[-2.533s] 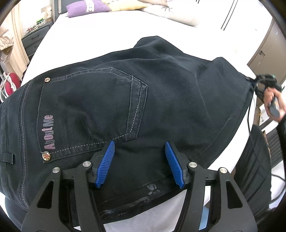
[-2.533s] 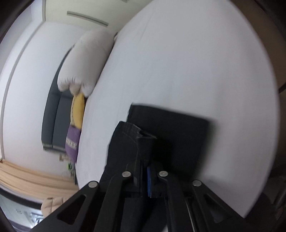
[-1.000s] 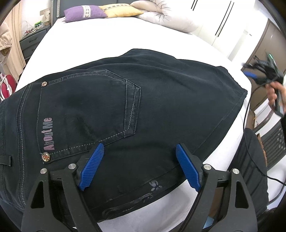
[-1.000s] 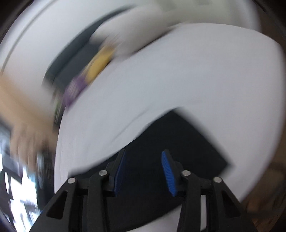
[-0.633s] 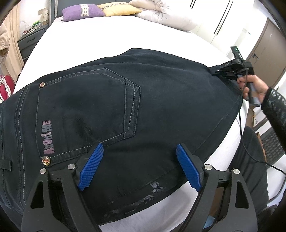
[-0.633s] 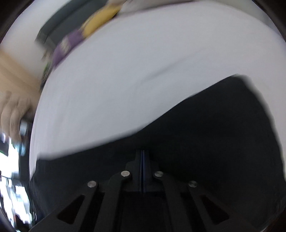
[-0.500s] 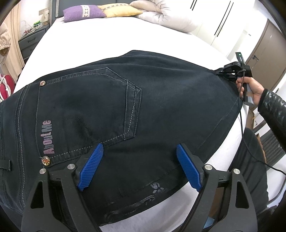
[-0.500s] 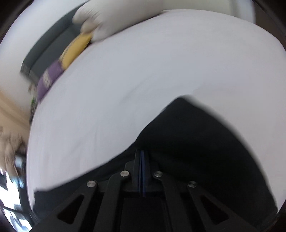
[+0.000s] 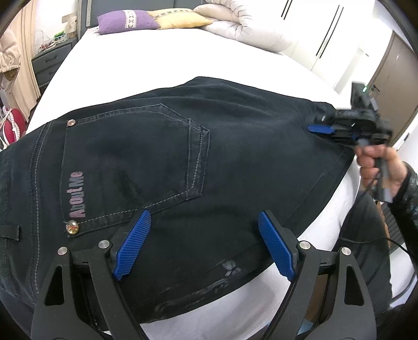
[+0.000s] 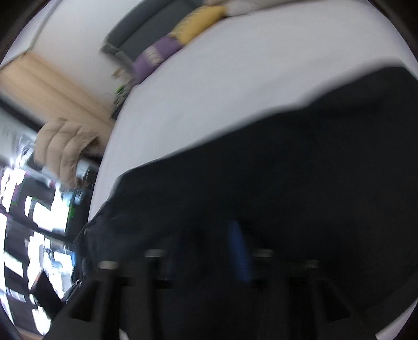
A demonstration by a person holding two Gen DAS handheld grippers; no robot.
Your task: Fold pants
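Note:
The black pants (image 9: pixel 162 167) lie folded flat on the white bed (image 9: pixel 146 68), back pocket and "AboutMe" lettering facing up. My left gripper (image 9: pixel 203 243) is open and empty, hovering over the near edge of the pants. My right gripper (image 9: pixel 317 128) shows in the left wrist view at the far right corner of the pants, held in a hand. In the blurred right wrist view the pants (image 10: pixel 287 170) fill the lower frame, and my right gripper (image 10: pixel 222 245) shows one blue pad; I cannot tell whether its jaws are apart.
A purple pillow (image 9: pixel 125 18), a yellow pillow (image 9: pixel 177 17) and a white duvet (image 9: pixel 248 28) lie at the head of the bed. A dark dresser (image 9: pixel 49 62) stands at the left. Wardrobe doors (image 9: pixel 329 34) and the person's dark clothing (image 9: pixel 365 235) are at the right.
My right gripper let go of the pants, shut over their far corner, then slid along the fabric; it is blurred now. My left gripper widened and stays over the near edge.

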